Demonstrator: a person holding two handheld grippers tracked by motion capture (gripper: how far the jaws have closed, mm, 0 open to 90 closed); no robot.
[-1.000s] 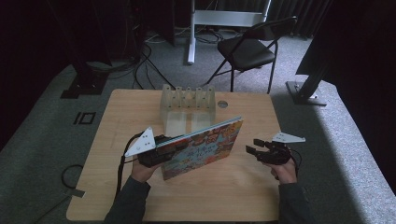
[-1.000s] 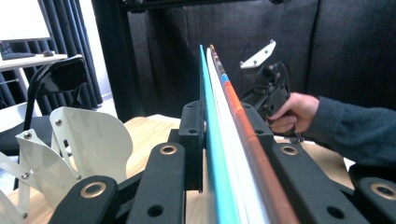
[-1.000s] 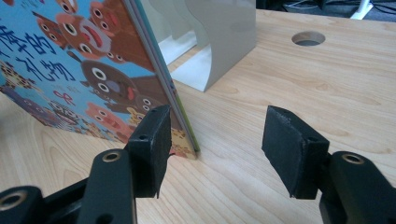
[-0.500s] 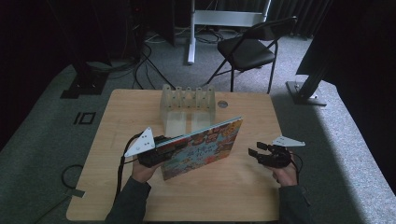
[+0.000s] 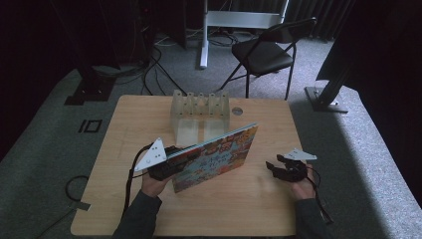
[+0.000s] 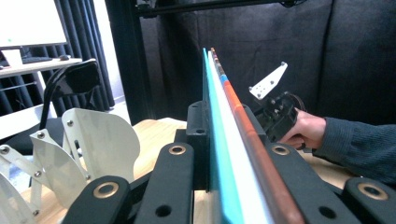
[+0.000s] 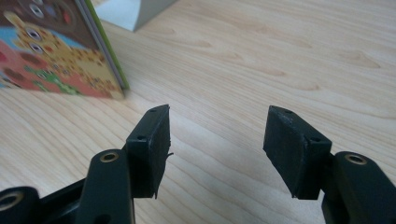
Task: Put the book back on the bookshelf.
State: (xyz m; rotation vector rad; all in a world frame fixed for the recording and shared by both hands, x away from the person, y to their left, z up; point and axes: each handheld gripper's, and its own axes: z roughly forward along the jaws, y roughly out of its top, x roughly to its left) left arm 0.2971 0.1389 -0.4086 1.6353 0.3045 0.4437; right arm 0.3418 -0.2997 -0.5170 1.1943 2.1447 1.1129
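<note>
Jaws of the left gripper [image 5: 166, 167] are being kept clamped on the picture book [image 5: 216, 157], tilted above the table [image 5: 249, 209]; its lower edge is hidden. Right gripper [image 7: 215, 140] jaws are being held apart, empty.

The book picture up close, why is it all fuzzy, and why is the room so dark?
In the right gripper view the book sits near the frame's edge, out of focus, while the open jaws look sharper. In the left gripper view the book's edge blurs close to the lens. In the high view light falls on the table; the surroundings stay dim.
</note>
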